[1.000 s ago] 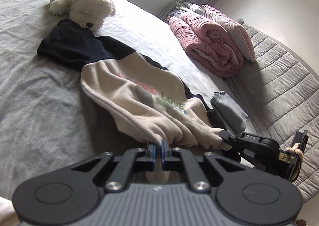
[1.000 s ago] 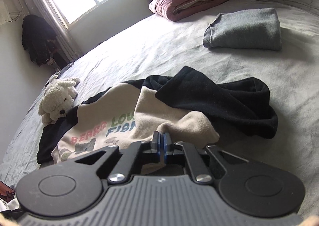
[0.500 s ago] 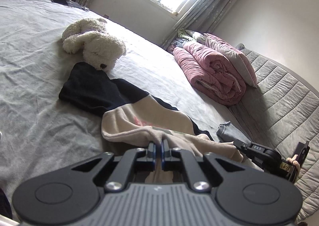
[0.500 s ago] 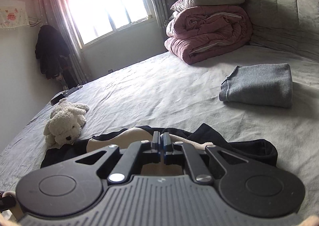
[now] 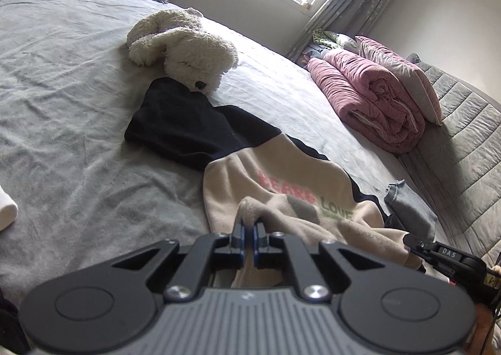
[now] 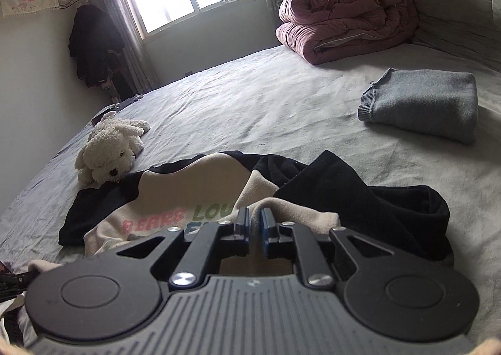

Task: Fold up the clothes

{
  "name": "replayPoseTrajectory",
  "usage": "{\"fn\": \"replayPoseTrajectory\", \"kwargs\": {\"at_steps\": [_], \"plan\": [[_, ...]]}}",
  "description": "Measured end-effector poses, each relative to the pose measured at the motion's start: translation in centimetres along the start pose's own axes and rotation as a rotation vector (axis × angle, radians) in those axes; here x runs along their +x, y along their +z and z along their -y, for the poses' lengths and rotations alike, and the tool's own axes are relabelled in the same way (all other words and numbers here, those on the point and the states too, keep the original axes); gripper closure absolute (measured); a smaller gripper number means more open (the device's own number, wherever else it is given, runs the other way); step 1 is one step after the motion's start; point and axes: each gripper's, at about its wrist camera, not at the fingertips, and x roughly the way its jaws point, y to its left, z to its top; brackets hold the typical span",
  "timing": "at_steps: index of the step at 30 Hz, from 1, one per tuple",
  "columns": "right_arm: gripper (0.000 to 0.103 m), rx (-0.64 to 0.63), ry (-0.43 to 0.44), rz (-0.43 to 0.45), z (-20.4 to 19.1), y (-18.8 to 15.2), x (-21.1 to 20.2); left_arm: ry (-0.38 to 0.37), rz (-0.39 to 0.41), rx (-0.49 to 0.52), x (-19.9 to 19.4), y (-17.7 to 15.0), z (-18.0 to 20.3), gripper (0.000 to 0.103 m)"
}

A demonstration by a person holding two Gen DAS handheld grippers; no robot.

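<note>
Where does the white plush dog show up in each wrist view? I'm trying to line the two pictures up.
Left wrist view: plush dog sits upper centre-left, its nose at the black sleeve of the sweatshirt.
Right wrist view: plush dog lies at middle left, its nose at that same black sleeve.
Shared landmark: the rolled pink quilt, right of the window in both.

Each gripper has a grey ribbed top and a black base with two big round discs. The left gripper [image 5: 248,237] and right gripper [image 6: 256,231] both have black arms, shiny silver screws and blue pads [image 6: 266,231] on the fingers.
</note>
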Motion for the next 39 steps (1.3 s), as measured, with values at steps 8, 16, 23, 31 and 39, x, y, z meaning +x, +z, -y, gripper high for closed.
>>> {"fn": "replayPoseTrajectory", "kwargs": {"at_steps": [8, 16, 23, 31, 39], "plan": [[0.066, -0.086, 0.054, -0.056, -0.7, -0.8, -1.3, 0.023, -0.027, -0.002, 0.2, -0.1, -0.1, 0.098], [0.066, -0.231, 0.103, -0.201, -2.6, -3.4, -2.2, 0.04, -0.044, 0.007, 0.4, -0.2, 0.0, 0.098], [0.066, -0.362, 0.024, -0.268, -3.1, -5.5, -0.6, 0.053, -0.055, 0.019, 0.7, -0.2, -0.1, 0.098], [0.042, -0.281, -0.076, -0.195, -0.4, -3.7, 2.3, 0.064, -0.079, 0.013, 1.4, -0.2, -0.6, 0.098], [0.039, -0.238, -0.077, -0.149, -0.1, -3.4, 3.9, 0.082, -0.131, 0.002, 2.9, -0.5, -1.4, 0.096]]}}
